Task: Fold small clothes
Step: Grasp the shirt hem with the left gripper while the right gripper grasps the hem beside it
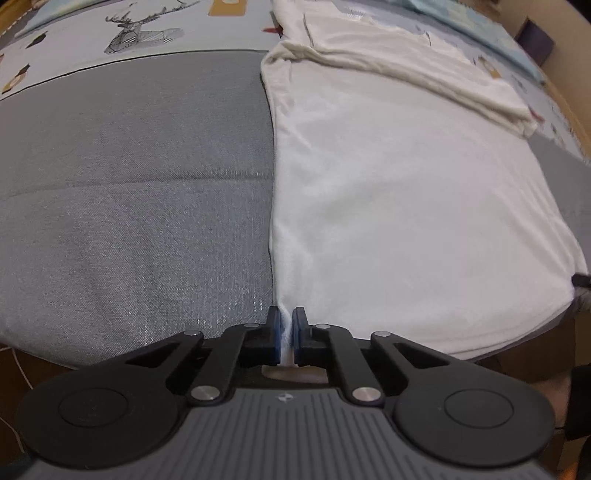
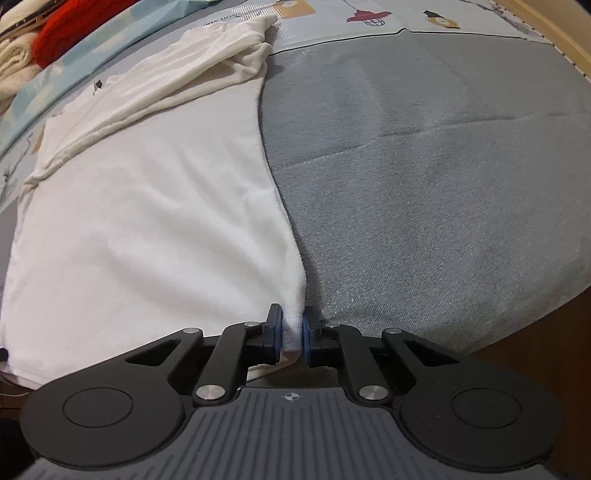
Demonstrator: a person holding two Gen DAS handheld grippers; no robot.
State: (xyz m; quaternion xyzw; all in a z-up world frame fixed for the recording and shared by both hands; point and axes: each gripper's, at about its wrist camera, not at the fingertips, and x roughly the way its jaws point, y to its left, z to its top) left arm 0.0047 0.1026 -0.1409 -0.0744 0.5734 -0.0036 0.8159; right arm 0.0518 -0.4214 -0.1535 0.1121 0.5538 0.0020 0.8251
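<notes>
One red cloth [image 2: 61, 31], right-wrist view only

The white garment [image 1: 406, 206] lies flat ahead of the left gripper [image 1: 287, 334], its near corner pinched between the pads.

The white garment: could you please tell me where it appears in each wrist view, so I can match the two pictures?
Left wrist view: the white garment fills the right half, its near left corner pinched in the left gripper.
Right wrist view: it fills the left half, its near right corner pinched in the right gripper.
Shared landmark: the grey mat beside the garment's straight edge.
</notes>
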